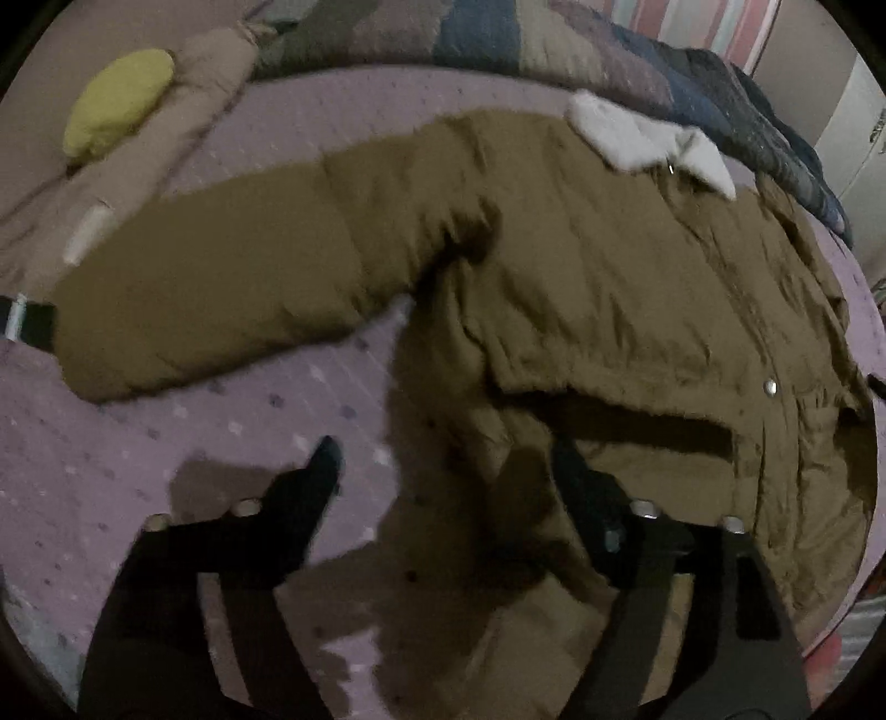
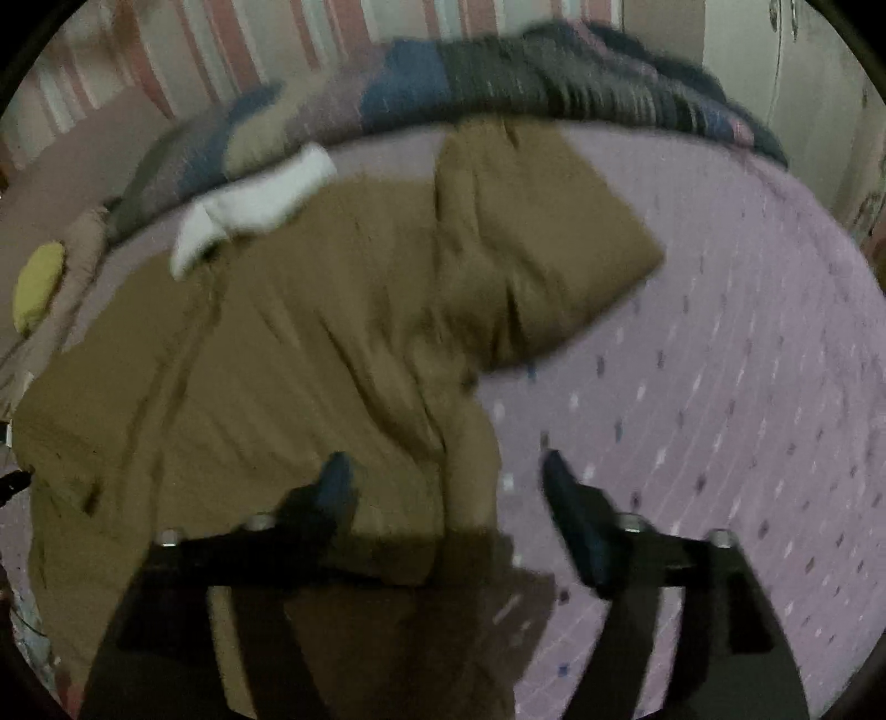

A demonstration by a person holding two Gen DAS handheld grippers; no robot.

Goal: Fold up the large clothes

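A brown padded jacket point(image 1: 609, 288) with a white fleece collar point(image 1: 648, 138) lies spread flat on a lilac bedspread point(image 1: 138, 443). One sleeve point(image 1: 221, 299) stretches out to the left. My left gripper point(image 1: 448, 471) hovers open over the jacket's lower left edge, with one finger above the bedspread and the other above the cloth. In the right wrist view the same jacket point(image 2: 277, 354) shows its other sleeve point(image 2: 542, 243) bent up toward the far side. My right gripper point(image 2: 448, 476) is open over the jacket's lower right corner, pads clear of the cloth.
A yellow cushion point(image 1: 119, 97) rests on a beige pillow point(image 1: 183, 122) at the far left. A striped dark blanket point(image 1: 554, 44) runs along the far side of the bed. A pale wardrobe point(image 2: 803, 72) stands at the right. Bare bedspread point(image 2: 720, 360) lies right of the jacket.
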